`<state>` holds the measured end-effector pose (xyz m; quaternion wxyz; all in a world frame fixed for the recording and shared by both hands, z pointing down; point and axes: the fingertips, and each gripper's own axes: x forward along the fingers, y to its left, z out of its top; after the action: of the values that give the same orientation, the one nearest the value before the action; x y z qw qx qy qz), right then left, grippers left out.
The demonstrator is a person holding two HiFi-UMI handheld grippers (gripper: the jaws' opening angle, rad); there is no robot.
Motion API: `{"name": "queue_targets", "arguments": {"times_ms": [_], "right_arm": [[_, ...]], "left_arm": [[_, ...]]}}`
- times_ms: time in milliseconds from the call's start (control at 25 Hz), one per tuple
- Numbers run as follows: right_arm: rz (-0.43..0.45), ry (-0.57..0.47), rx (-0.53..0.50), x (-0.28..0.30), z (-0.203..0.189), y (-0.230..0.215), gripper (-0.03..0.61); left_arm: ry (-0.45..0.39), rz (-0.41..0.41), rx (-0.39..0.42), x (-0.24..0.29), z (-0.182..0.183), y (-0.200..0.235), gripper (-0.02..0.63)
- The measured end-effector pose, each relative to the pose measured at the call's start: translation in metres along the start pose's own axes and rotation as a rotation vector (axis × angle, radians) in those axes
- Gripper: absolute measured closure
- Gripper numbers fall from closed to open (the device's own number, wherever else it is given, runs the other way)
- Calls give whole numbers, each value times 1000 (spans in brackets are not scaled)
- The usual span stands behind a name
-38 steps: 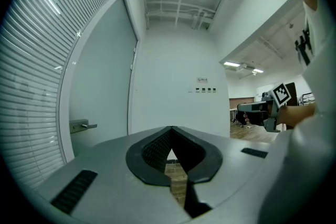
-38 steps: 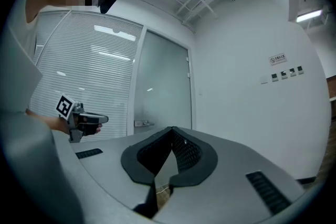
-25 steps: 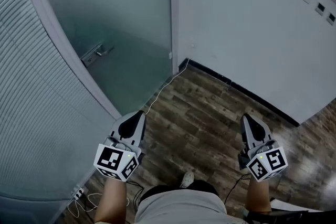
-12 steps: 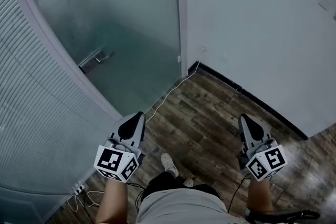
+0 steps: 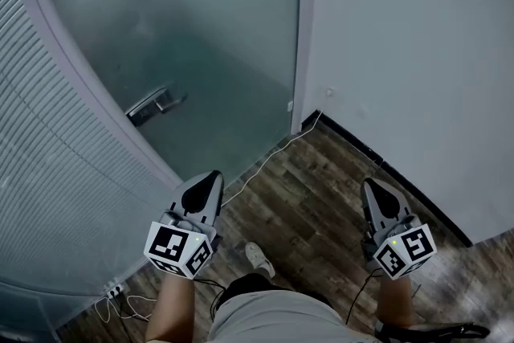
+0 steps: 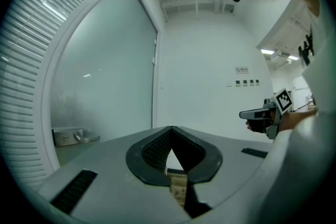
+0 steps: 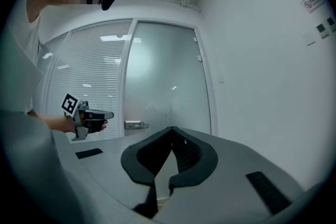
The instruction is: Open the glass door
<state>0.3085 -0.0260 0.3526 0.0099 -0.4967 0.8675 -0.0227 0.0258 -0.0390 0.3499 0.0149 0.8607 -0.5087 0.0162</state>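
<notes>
The frosted glass door (image 5: 193, 28) stands closed ahead, in a pale frame. Its metal lever handle (image 5: 157, 105) sits on the door's left side, also seen in the left gripper view as the handle (image 6: 73, 137) and in the right gripper view as the handle (image 7: 135, 125). My left gripper (image 5: 210, 177) is held level, short of the door and below the handle in the head view, jaws shut and empty. My right gripper (image 5: 373, 185) hangs level over the wood floor to the right, facing the white wall, shut on nothing. Neither gripper touches the door.
A slatted glass partition (image 5: 48, 165) curves along the left. A white wall (image 5: 418, 52) with a black skirting (image 5: 385, 169) closes the right. A white cable (image 5: 265, 161) runs across the wood floor (image 5: 313, 205) to a power strip (image 5: 112, 289). A shoe (image 5: 259, 259) shows below.
The person has stepped toward the door: door, handle and wall corner have slid right and down in the head view. Both grippers kept their pose and stayed shut.
</notes>
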Motion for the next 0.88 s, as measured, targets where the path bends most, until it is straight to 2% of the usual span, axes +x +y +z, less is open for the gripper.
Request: {"name": "queue_targets", "arguments": {"times_ms": [440, 680, 880], "right_arm": [[188, 12, -5, 186, 5, 30, 577], [315, 23, -44, 270, 8, 74, 577], [423, 41, -60, 326, 10, 107, 577]], "left_arm": [[10, 145, -19, 45, 2, 145, 614], [8, 242, -23, 39, 1, 214, 614], [4, 318, -32, 27, 2, 253, 614]]}}
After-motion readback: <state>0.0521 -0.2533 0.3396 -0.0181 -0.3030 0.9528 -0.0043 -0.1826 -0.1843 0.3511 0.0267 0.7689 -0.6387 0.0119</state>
